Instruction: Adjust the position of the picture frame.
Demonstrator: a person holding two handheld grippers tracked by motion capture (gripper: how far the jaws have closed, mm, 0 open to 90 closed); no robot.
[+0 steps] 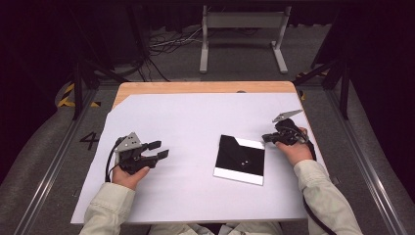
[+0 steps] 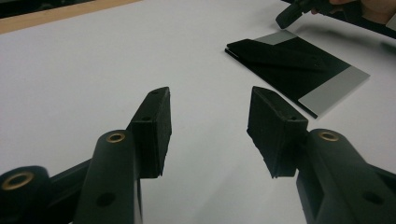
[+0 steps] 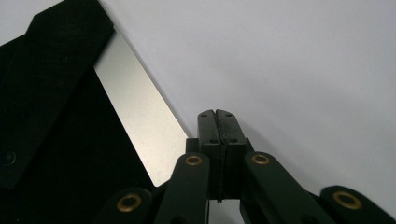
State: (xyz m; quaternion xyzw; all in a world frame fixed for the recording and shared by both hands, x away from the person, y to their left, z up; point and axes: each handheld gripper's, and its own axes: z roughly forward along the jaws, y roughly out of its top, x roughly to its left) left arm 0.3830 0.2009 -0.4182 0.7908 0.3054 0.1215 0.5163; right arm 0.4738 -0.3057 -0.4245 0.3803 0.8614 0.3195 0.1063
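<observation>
- Worktop (image 1: 186, 122): a wooden top under a large white sheet; the bare wood shows as a strip along the far edge.
- Black folder (image 1: 240, 159): flat, square, lying right of centre on the white sheet. A pale grey strip runs along its near edge and another along its far right edge, with one far corner cut on a slant. In the left tongs' view it (image 2: 299, 70) lies ahead and to the right, flat on the sheet.
- Right tongs (image 1: 266, 138): held in the person's right hand at the folder's far right corner, tips pointing left towards that corner. Jaws pressed together, nothing between them; the right tongs' own view (image 3: 217, 122) shows the two pads face to face with no gap. The tips sit just beside the folder's grey edge strip (image 3: 140, 116); whether they touch it cannot be told.
- Left tongs (image 1: 159, 150): held in the left hand, left of centre, well apart from the folder, pointing right across the sheet. Jaws spread wide, with bare white sheet between them (image 2: 210, 128). Holding nothing.
- Sleeves: pale, both forearms entering from the near edge.
- Beyond the worktop: grey floor, a metal frame stand (image 1: 243, 36), loose cables.
</observation>
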